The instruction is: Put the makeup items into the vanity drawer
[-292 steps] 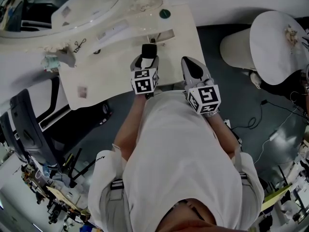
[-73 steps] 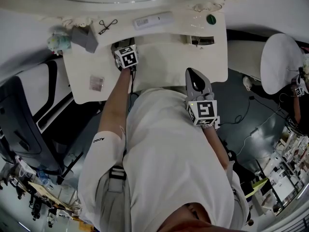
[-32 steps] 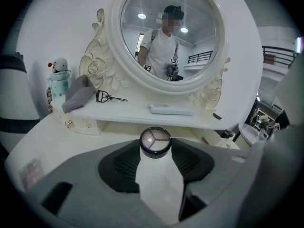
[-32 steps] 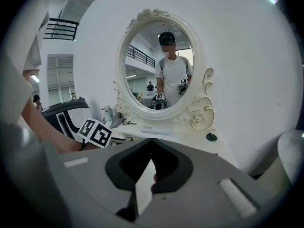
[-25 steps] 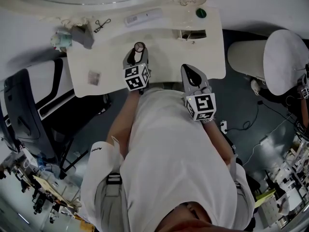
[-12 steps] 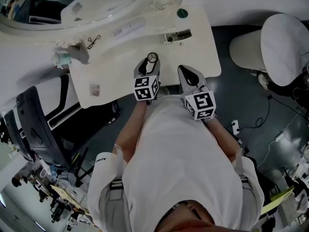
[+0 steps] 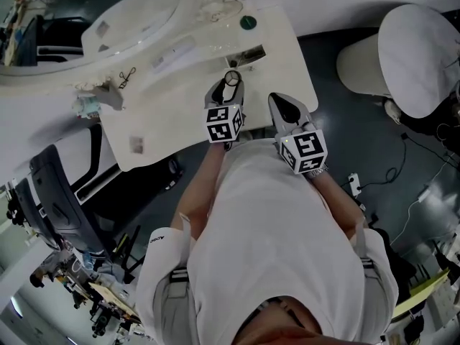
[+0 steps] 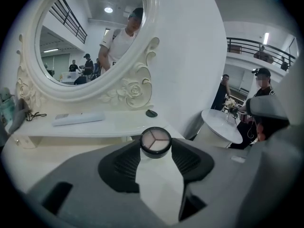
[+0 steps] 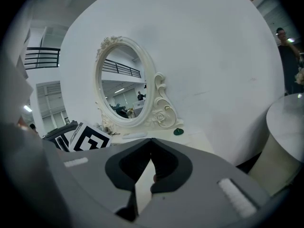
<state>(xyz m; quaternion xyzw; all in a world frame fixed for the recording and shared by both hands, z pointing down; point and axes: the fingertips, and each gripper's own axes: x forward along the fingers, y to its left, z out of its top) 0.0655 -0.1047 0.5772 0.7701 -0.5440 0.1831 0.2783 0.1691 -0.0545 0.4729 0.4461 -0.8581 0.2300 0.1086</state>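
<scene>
Nearest, the person's white-shirted torso fills the low part of the head view, with both arms reaching forward over the near edge of the white worktop [image 7: 144, 124]. The right gripper [image 9: 151, 140] is on the right, its jaws closed tip to tip with nothing between them. Just to its left is the left gripper [image 7: 228, 86], with its marker cube [image 7: 224, 123] on the near side. Its jaws stand partly apart and clamp a round compact [image 8: 155, 142] by its dark rim. The compact's pale face, split into three wedges, is turned back toward the gripper. It is held in the air above the worktop, just on the near side of a small drawer [image 7: 245, 54] that stands pulled open in the raised back shelf. Farther along that shelf a long flat white item [image 8: 78, 118] lies to the left and a small green round item [image 7: 247, 22] to the right. Behind them stands the oval mirror [image 8: 128, 82] in its carved white frame. A white round stool [image 7: 417, 45] stands well apart at the far right.
</scene>
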